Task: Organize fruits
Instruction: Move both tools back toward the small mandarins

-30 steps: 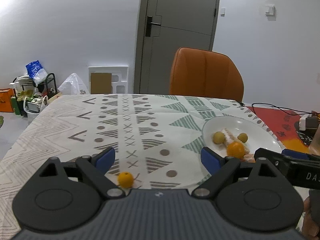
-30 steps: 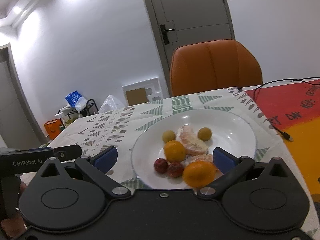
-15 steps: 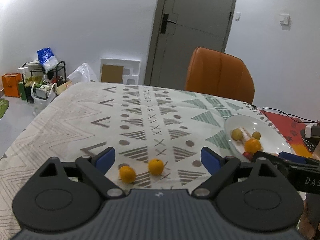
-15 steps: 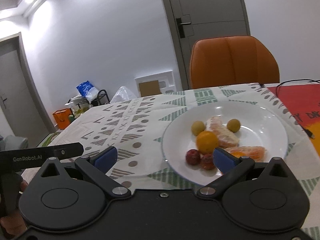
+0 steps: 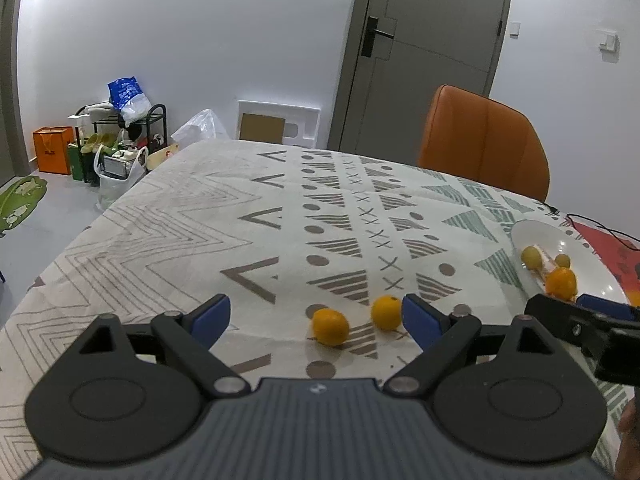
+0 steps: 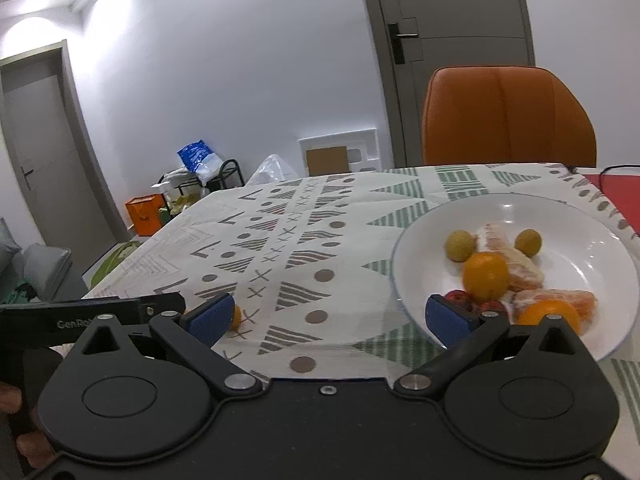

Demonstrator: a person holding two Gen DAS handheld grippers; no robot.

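White walls, a grey door (image 5: 424,52) and one orange chair (image 5: 482,142) stand behind the table, whose patterned cloth (image 5: 208,220) carries grey chevrons, dots, crosses and green striped triangles. We hold the left gripper (image 5: 316,318) with its two blue pads spread wide and nothing between them; below the gap, two small oranges lie on the cloth: the nearer orange (image 5: 330,327) sits toward the middle and the farther orange (image 5: 386,312) just beside the right pad, the two close but apart. We hold the right gripper (image 6: 327,317) equally spread and empty; its right pad overlaps the near rim of the one white plate (image 6: 568,216), which stands at the right side of the table. On that plate we count two yellow-green round fruits (image 6: 461,245), one whole orange (image 6: 485,276) in front of them, a second orange (image 6: 549,317) at the near edge partly hidden by the gripper body, peeled citrus segments (image 6: 508,250) between and behind them, and two small red fruits (image 6: 460,296) mostly hidden behind the pad. From the right wrist view one orange on the cloth shows only as a sliver beside the left pad. On the left gripper's side arm (image 6: 92,316), seen from that view, we read "GenRo" before it is cut off. A black cable (image 5: 600,226) crosses the red mat (image 5: 612,246) beyond the plate.
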